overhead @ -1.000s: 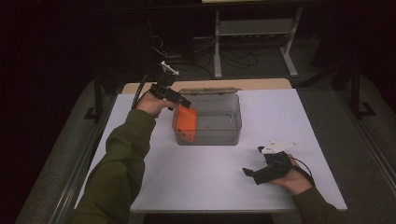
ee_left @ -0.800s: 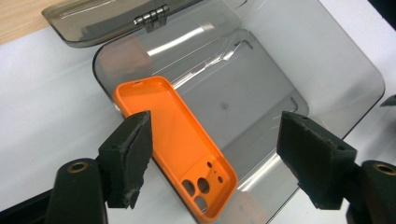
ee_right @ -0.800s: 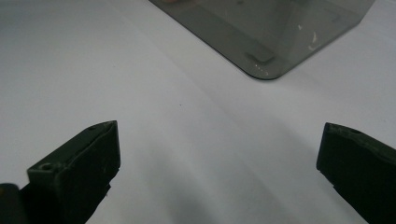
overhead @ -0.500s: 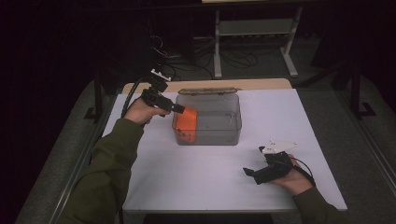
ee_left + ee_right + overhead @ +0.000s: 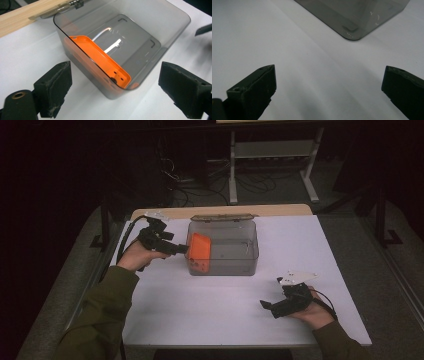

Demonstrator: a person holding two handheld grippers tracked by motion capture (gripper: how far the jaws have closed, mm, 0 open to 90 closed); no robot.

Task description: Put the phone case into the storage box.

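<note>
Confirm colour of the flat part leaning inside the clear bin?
Orange part, leaning against the smoky grey bin's wall; clearest in the left gripper view.

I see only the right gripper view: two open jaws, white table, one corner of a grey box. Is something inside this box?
Observer: Yes, an orange tray leans against one wall of the box.
Operator: Does the left gripper hold it?
Observer: No. The left gripper is open, its jaws apart outside the box.
Operator: Has the box a lid?
Observer: A lid lies open behind it, at the far edge.
</note>
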